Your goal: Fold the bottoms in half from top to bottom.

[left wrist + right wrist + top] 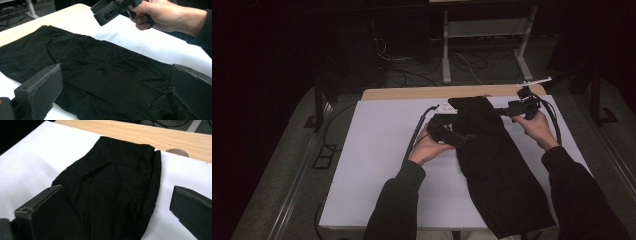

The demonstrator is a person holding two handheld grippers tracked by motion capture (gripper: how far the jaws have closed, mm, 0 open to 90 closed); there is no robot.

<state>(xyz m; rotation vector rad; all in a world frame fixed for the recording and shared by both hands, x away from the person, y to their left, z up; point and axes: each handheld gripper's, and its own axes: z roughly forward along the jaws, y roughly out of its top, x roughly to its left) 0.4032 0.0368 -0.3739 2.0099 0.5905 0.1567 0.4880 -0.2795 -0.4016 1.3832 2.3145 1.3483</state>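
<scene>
On the white tabletop (377, 165) | both tools released: left tool (460, 137), right tool (504, 112) | black garment (492, 160) lies lengthwise | pinch far-end edges squarely, single layer.

The black garment (492, 160) is a long, dark piece of cloth, probably folded trousers, lying flat on the white sheet and running from the upper middle of the high view down to its lower right, where it widens and reaches the near edge. In the left gripper view it (105, 75) spreads across the centre, creased with soft wrinkles. In the right gripper view its narrow end (117, 170) lies near the top, just short of the wooden strip.
</scene>
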